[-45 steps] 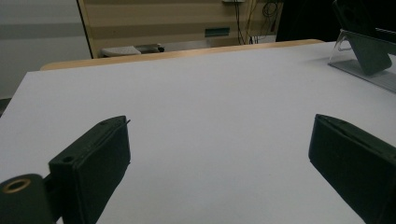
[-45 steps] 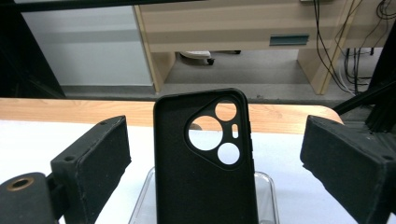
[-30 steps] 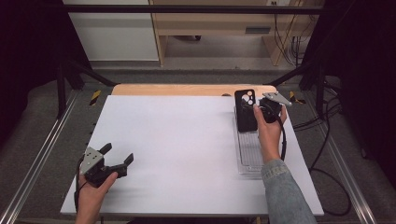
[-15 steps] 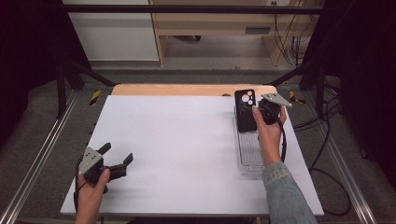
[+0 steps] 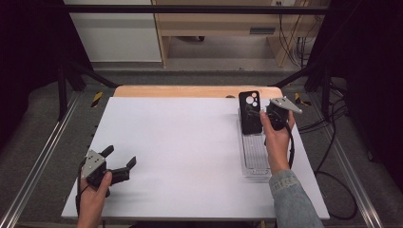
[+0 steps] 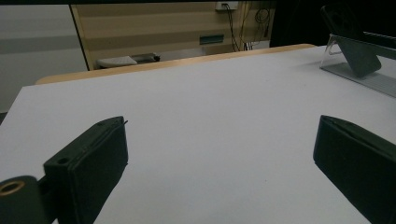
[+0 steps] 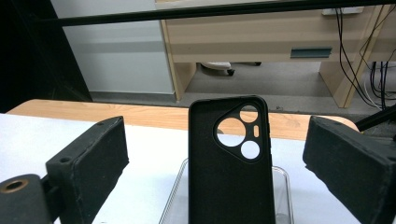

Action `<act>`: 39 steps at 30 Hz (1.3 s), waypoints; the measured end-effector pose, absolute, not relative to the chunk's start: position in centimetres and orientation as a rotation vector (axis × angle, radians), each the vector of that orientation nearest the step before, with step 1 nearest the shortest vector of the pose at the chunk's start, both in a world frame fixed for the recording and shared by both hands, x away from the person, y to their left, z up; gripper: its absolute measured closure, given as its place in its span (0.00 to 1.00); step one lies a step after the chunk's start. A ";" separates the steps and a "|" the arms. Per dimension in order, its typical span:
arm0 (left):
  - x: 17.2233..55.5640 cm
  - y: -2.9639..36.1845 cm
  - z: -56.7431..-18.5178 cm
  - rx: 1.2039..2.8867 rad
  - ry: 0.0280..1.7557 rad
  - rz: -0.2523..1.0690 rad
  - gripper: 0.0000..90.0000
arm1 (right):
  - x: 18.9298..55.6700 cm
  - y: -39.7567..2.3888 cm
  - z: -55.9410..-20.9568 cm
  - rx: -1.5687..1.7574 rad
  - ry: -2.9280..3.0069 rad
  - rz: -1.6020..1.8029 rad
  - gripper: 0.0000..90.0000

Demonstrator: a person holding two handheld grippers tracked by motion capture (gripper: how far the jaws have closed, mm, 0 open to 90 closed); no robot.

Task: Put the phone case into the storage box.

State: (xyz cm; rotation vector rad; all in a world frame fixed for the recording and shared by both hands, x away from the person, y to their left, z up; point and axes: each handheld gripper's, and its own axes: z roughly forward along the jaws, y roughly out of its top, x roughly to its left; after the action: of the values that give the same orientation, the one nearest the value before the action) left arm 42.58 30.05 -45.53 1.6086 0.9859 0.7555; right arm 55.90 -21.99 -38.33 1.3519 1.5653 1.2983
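The black phone case (image 5: pixel 250 112) stands upright on my clear stand (image 5: pixel 256 156) at the table's far right, as before. My right gripper (image 5: pixel 260 115) stays beside it, jaws wide, gripping nothing. My left gripper (image 5: pixel 119 160) has drifted slightly nearer, wide open, empty.

Left gripper (image 6: pixel 219 158), jaws wide apart, over white table (image 6: pixel 210 107); phone case (image 6: pixel 352 44) far right

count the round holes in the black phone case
3, all in the camera cutout at the upper right of the phone case in the right gripper view: top, large middle-left, bottom.
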 end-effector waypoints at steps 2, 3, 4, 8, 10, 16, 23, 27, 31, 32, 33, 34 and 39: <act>42.6 30.0 -45.5 1.609 0.982 0.756 0.04 | 55.7 -22.1 -38.1 1.349 1.566 1.303 0.08; 42.6 30.0 -45.5 1.612 0.979 0.755 0.04 | 55.5 -22.1 -37.9 1.344 1.570 1.309 0.08; 42.6 29.9 -45.5 1.612 0.977 0.753 0.04 | 55.4 -22.1 -37.8 1.342 1.573 1.313 0.08; 42.5 29.9 -45.5 1.617 0.969 0.752 0.04 | 54.9 -22.1 -37.4 1.328 1.584 1.321 0.08; 42.5 29.9 -45.5 1.619 0.966 0.751 0.04 | 54.6 -22.1 -37.2 1.322 1.591 1.321 0.08; 42.3 30.1 -45.5 1.615 0.960 0.753 0.04 | 53.6 -22.3 -36.2 1.298 1.594 1.351 0.07; 42.2 30.2 -45.4 1.616 0.956 0.755 0.04 | 52.4 -22.5 -35.5 1.267 1.592 1.365 0.05; 42.2 30.2 -45.4 1.617 0.955 0.754 0.04 | 51.8 -22.8 -35.1 1.249 1.585 1.369 0.04; 42.2 30.3 -45.4 1.616 0.954 0.756 0.04 | 51.4 -23.1 -34.9 1.231 1.575 1.366 0.04; 42.1 30.3 -45.4 1.615 0.953 0.755 0.04 | 51.3 -23.2 -34.9 1.231 1.574 1.370 0.04; 42.1 30.4 -45.4 1.614 0.951 0.755 0.04 | 51.2 -23.2 -34.8 1.228 1.572 1.370 0.03; 42.1 30.4 -45.4 1.614 0.951 0.755 0.04 | 51.2 -23.2 -34.8 1.228 1.572 1.370 0.03; 41.9 30.4 -45.4 1.612 0.949 0.750 0.03 | 50.5 -23.7 -34.5 1.195 1.539 1.383 0.04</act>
State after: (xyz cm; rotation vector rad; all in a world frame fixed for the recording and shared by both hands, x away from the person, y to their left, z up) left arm 41.91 30.41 -45.36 1.6118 0.9491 0.7500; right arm 50.54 -23.68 -34.54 1.1955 1.5386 1.3826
